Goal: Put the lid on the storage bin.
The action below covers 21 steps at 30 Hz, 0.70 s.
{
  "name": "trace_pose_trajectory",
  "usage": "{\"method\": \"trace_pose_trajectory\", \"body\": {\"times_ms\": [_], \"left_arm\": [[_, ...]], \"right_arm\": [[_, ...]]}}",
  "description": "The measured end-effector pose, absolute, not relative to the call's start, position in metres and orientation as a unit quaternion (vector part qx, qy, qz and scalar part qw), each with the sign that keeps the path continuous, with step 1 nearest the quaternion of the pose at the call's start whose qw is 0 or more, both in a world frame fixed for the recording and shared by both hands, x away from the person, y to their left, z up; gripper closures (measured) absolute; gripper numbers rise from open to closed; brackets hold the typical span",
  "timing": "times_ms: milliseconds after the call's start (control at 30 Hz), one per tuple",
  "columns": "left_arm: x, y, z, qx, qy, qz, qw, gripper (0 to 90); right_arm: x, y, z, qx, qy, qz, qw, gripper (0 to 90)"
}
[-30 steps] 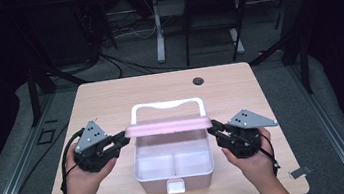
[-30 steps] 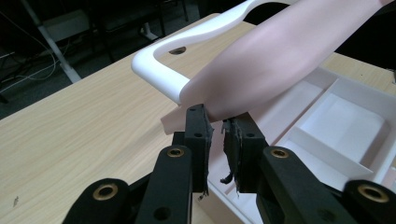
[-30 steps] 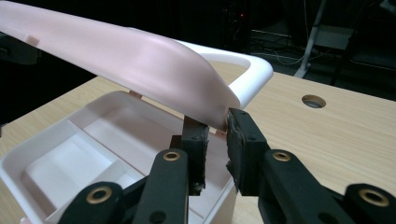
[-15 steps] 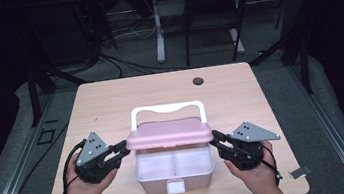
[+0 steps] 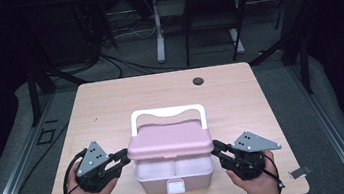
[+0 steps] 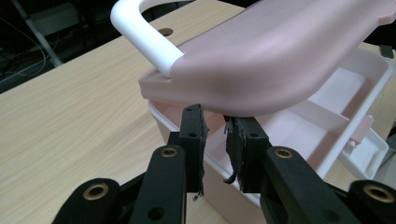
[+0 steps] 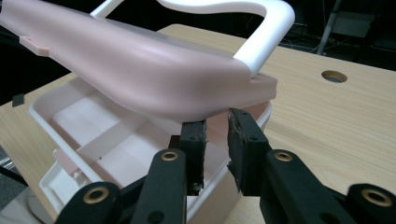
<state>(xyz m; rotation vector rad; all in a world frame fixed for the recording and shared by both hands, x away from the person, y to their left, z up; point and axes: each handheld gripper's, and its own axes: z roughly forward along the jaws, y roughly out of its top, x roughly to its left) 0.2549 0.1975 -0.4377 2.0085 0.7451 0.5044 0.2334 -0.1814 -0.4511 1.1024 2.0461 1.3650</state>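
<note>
I see the pink plastic lid (image 5: 169, 139) half-lowered over the white divided box (image 5: 175, 173) near the table's (image 5: 110, 100) front edge. The left gripper (image 6: 215, 125) and right gripper (image 7: 216, 122) touch the lid's underside at its ends, fingers slightly spread, pinching nothing.

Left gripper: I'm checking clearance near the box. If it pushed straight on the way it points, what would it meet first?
Probably the pink lid, just ahead of the left gripper, or the box wall under it; depth is unclear.
</note>
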Motion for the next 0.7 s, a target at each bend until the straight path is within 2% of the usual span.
{"method": "trace_pose_trajectory", "body": {"times_ms": [167,433,633,667,700], "left_arm": [[0.252,0.202,-0.444,0.818,0.306,0.197,0.446,76.5],[0.248,0.206,-0.45,0.82,0.31,0.189,0.442,76.9],[0.245,0.206,-0.452,0.818,0.309,0.178,0.45,77.3],[0.245,0.206,-0.451,0.821,0.308,0.178,0.447,77.1],[0.245,0.206,-0.452,0.821,0.308,0.179,0.447,77.0]], "right_arm": [[0.23,-0.185,-0.457,0.398,0.747,0.492,0.204,79.2],[0.222,-0.188,-0.464,0.409,0.75,0.478,0.204,84.2],[0.219,-0.188,-0.47,0.404,0.756,0.48,0.185,84.7],[0.218,-0.188,-0.472,0.41,0.758,0.469,0.194,84.7],[0.219,-0.189,-0.473,0.403,0.758,0.479,0.181,84.7]]}}
